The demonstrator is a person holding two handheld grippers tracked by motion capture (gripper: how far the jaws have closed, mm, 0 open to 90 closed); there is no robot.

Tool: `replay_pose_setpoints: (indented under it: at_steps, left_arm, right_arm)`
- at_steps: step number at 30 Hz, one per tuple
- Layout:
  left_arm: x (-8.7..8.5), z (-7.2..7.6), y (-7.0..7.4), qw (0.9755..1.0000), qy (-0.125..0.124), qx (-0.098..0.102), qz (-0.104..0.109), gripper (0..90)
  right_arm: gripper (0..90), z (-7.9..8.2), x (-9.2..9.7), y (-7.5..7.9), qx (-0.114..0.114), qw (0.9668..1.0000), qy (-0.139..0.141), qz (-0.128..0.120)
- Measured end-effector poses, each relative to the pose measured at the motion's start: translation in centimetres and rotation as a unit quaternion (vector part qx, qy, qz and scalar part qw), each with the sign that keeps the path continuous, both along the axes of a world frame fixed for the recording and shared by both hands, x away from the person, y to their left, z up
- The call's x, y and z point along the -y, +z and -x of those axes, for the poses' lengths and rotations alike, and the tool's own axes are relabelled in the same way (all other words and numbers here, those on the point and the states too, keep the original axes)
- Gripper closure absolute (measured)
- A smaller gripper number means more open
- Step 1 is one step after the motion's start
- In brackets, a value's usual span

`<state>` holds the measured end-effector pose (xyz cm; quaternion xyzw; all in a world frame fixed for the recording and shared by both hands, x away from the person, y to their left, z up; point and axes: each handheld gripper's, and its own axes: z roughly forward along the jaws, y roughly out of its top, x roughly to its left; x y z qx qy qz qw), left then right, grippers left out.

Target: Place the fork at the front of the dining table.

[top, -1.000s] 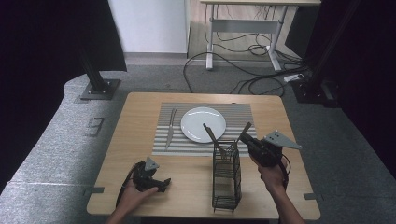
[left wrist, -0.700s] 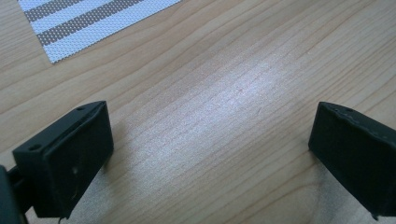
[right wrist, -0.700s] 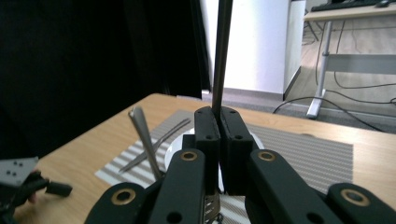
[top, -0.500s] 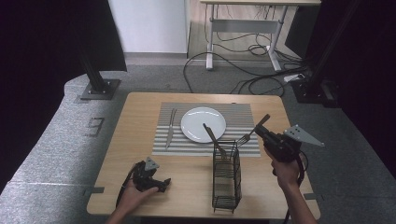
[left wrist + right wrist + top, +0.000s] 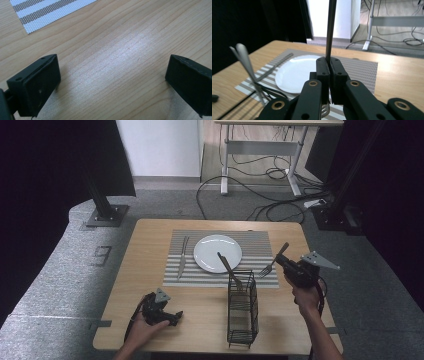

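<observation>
Jaws of right gripper [image 5: 285, 261] clenched on slim silver fork [image 5: 272, 260], tines down, left gripper [image 5: 172, 316] jaws released.

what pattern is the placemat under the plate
Grey and white stripes on the placemat, under the white plate; clearest in the high view.

Right gripper [image 5: 329, 63] clamped on a fork [image 5: 330, 30], handle rising straight up between the two closed black jaws, tines just visible below them. Beyond, a white plate [image 5: 294, 73] on a striped placemat [image 5: 362, 68] on the wooden table [image 5: 402, 72]. Left of the plate, a knife [image 5: 277, 63]; nearer, two upright utensil handles [image 5: 245, 60] in a wire basket [image 5: 269, 91].
</observation>
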<state>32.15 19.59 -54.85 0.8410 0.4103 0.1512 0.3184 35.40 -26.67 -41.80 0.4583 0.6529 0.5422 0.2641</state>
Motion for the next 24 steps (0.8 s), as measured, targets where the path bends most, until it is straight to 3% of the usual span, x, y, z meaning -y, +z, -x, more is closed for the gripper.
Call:
replay_pose_setpoints:
  at_steps: [11,24]
  left_arm:
    - [0.0,0.0,0.0,1.0,-0.001,0.0,0.0,0.0]
    - [0.0,0.0,0.0,1.0,-0.001,0.0,0.0,0.0]
  right_arm:
    - [86.5,-3.1,-1.1,-4.1,-0.042,0.9986,0.002,0.032]
    - [86.4,-4.3,-1.8,-5.8,-0.061,0.9972,0.013,0.041]
